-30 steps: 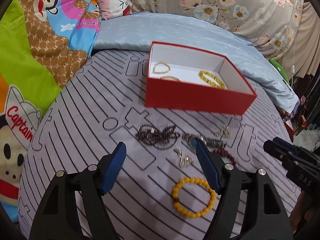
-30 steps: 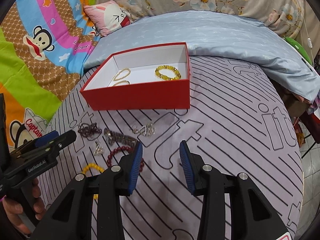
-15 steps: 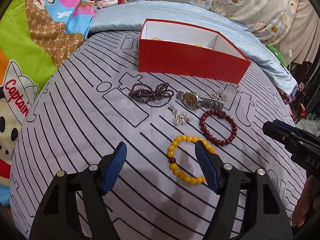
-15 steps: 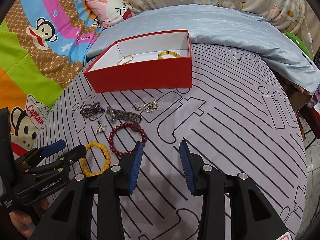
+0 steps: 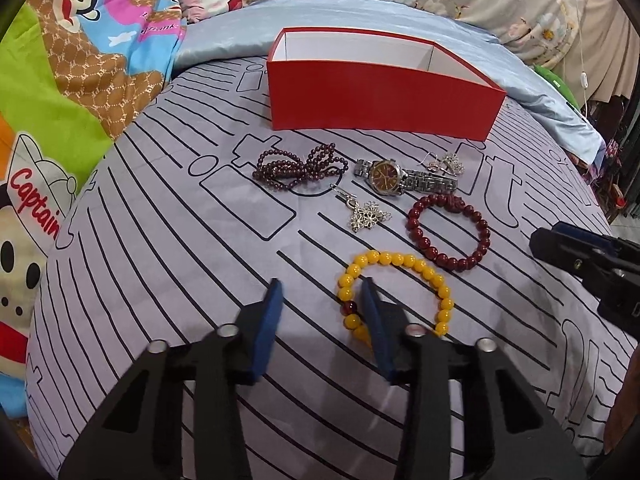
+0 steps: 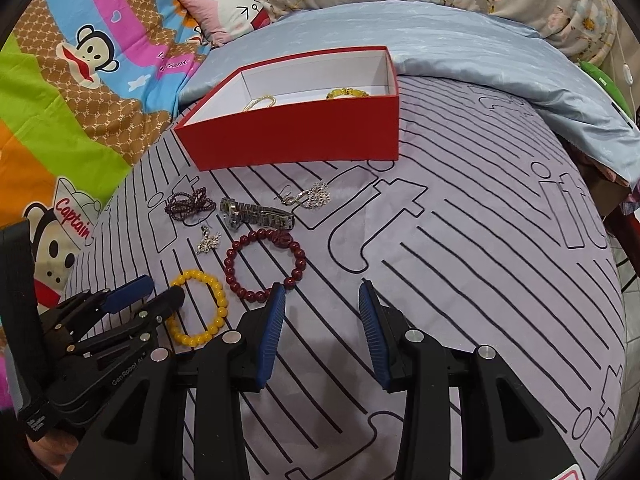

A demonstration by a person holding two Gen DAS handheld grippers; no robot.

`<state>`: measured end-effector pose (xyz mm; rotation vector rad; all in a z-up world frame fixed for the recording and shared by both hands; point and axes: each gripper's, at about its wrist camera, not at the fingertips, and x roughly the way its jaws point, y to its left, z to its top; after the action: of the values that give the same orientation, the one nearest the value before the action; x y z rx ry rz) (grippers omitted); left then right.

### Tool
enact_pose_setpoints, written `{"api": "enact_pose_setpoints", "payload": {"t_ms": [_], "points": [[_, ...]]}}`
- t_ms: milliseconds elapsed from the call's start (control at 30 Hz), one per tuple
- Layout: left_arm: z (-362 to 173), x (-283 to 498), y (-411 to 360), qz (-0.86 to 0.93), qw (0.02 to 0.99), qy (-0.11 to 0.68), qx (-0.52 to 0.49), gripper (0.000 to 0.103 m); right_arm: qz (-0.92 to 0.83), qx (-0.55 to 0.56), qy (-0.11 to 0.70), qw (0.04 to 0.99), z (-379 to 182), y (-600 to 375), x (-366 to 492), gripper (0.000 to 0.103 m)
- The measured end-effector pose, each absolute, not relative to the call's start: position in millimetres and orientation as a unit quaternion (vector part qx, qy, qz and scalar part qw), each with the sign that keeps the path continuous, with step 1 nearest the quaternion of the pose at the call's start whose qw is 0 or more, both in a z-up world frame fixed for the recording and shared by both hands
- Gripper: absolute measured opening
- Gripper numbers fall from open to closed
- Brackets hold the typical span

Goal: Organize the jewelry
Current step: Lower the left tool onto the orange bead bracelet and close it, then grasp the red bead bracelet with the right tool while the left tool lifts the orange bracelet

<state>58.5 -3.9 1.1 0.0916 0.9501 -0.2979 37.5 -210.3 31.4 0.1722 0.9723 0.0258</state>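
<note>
A yellow bead bracelet point(image 5: 400, 292) lies on the striped grey bedsheet point(image 5: 168, 240). My left gripper point(image 5: 322, 300) is open and low over it, its right finger inside the ring's left edge, the left finger outside. In the right wrist view the bracelet point(image 6: 200, 308) lies under that gripper point(image 6: 158, 294). Beyond it lie a dark red bead bracelet point(image 5: 448, 232), a silver watch point(image 5: 404, 178), a purple bead strand point(image 5: 300, 166) and silver charms point(image 5: 368, 214). The red box point(image 5: 380, 96) holds gold pieces point(image 6: 346, 93). My right gripper point(image 6: 322, 300) is open and empty above the sheet.
A colourful cartoon blanket point(image 5: 60, 100) lies on the left. A light blue quilt point(image 6: 460, 48) and a pink pillow point(image 6: 228, 8) lie behind the box. The bed's edge drops off on the right point(image 6: 624, 216).
My left gripper has dropped and moved forward onto the yellow bracelet and its jaws have narrowed. The right gripper has pulled back a little and opened wider.
</note>
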Motion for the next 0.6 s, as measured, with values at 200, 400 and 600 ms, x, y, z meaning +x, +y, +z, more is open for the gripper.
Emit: {"api": "enact_pose_setpoints", "payload": {"t_ms": [200,400,600], "points": [[1.8,64.1,4.0,-0.140,0.877,0.458,0.032,0.008,0.024,0.076,0.472,0.878,23.1,-199.0,47.3,0.038],[0.9,63.4,3.8,-0.140,0.879,0.454,0.036,0.008,0.032,0.068,0.475,0.877,15.9,-190.7,64.1,0.038],[0.6,61.8,3.8,-0.140,0.881,0.450,0.036,0.008,0.028,0.060,0.482,0.874,6.2,-187.4,78.0,0.034]]}}
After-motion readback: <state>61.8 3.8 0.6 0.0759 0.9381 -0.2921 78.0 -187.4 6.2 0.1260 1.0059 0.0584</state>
